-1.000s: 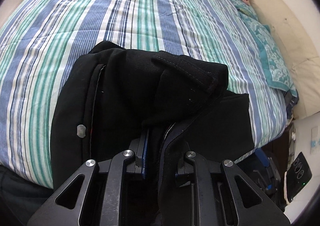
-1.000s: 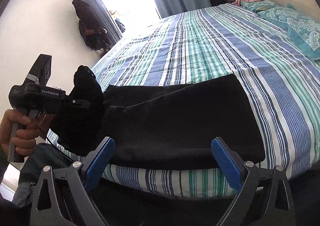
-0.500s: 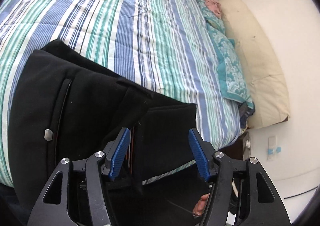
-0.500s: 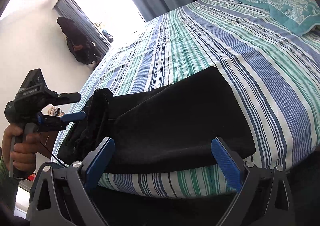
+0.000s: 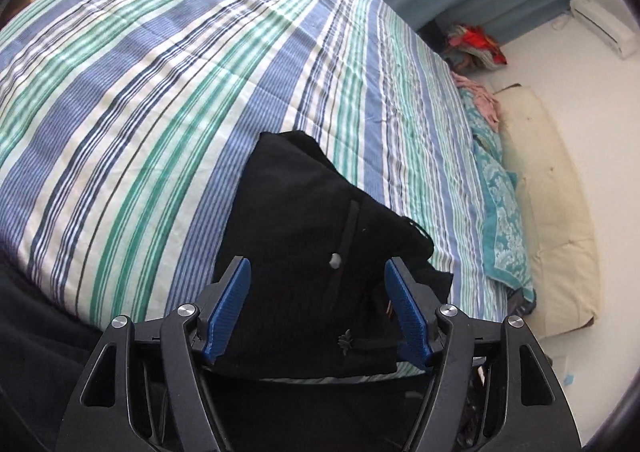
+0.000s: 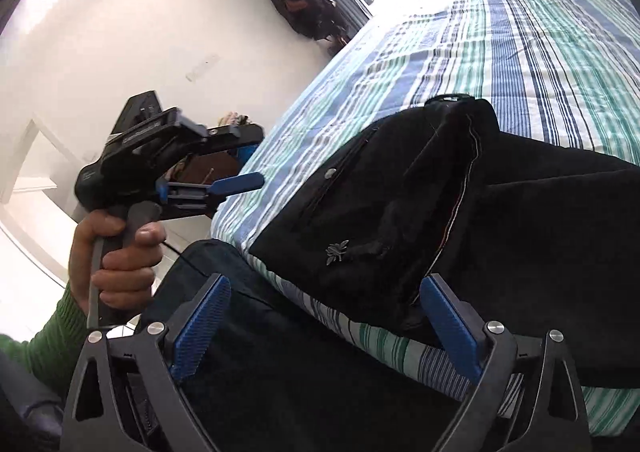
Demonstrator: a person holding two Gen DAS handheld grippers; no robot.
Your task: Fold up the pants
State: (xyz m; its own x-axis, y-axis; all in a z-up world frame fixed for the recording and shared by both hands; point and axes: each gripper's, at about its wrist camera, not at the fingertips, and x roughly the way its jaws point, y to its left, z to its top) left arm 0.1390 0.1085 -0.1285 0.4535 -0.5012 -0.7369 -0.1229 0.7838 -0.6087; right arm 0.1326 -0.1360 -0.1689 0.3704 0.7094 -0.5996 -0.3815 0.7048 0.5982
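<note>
The black pants (image 5: 312,236) lie folded in a pile at the near edge of the striped bed (image 5: 168,83); a back pocket with a metal button faces up. They also show in the right wrist view (image 6: 420,211). My left gripper (image 5: 318,288) is open and empty, just short of the pants' near edge. In the right wrist view the left gripper (image 6: 250,163) hovers off the bed's corner, left of the pants. My right gripper (image 6: 324,312) is open and empty, low in front of the bed edge, below the pants.
A teal patterned pillow (image 5: 500,203) and a cream cushion (image 5: 552,219) lie along the bed's right side. A pile of clothes (image 5: 476,47) sits at the far corner by blue curtains. Dark clothing hangs on the wall (image 6: 304,7).
My left gripper opened and let go of the pants' waistband, which dropped onto the pile, then pulled back. My right gripper swung left toward the waistband end.
</note>
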